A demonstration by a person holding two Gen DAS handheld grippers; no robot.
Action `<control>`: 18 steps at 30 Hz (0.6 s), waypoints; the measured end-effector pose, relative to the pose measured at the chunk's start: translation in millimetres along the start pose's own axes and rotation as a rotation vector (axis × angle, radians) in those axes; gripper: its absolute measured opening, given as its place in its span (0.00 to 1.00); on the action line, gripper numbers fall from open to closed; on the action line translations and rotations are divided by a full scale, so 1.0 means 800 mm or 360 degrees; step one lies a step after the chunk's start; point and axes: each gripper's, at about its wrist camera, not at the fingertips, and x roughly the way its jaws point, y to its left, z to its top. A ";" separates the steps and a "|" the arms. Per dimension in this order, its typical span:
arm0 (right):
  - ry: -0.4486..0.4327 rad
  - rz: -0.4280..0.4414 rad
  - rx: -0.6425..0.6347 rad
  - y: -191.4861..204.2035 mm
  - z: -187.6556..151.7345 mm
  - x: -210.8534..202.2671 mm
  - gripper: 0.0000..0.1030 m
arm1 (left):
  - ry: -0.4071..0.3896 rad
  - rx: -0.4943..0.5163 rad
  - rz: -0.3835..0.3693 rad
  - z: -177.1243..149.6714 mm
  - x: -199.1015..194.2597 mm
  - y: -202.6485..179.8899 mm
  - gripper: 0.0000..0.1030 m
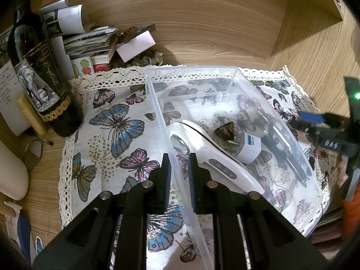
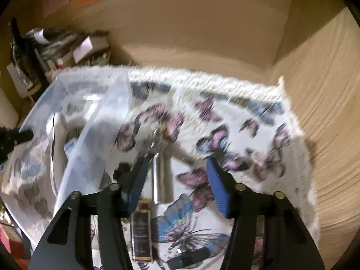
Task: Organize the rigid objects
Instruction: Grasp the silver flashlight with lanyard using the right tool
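A clear plastic bin (image 1: 236, 72) stands on the butterfly cloth (image 1: 112, 123). It holds a white handheld device (image 1: 202, 144), a white and blue plug (image 1: 249, 146), a dark cone (image 1: 225, 130) and black items (image 1: 281, 144). My left gripper (image 1: 180, 159) is shut on the bin's left wall. My right gripper (image 2: 180, 171) hangs open over the cloth, right of the bin (image 2: 94, 135); its view is blurred. A silver cylinder (image 2: 162, 175) lies in the gap, close to the left finger. Nearer me lie a small dark bottle (image 2: 140, 231) and a black stick (image 2: 189, 256). The right gripper (image 1: 315, 126) also shows beyond the bin's right wall.
A dark wine bottle (image 1: 45, 78) and a heap of papers and boxes (image 1: 90, 40) crowd the back left corner. A cream tube (image 1: 31, 117) and a small round mirror (image 1: 33, 153) lie by the bottle. Wooden walls (image 1: 315, 45) close the back and right.
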 end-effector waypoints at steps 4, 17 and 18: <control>0.0114 0.0029 -0.0025 0.008 -0.006 0.030 0.28 | -0.0001 0.0003 0.0000 0.000 0.000 0.000 0.14; 0.0055 -0.0041 -0.0046 0.018 0.010 0.048 0.14 | 0.0001 0.0001 -0.0001 0.000 0.000 0.000 0.14; 0.0035 -0.0046 -0.0037 0.017 0.011 0.044 0.14 | 0.0000 0.0002 0.0001 0.000 0.000 0.000 0.14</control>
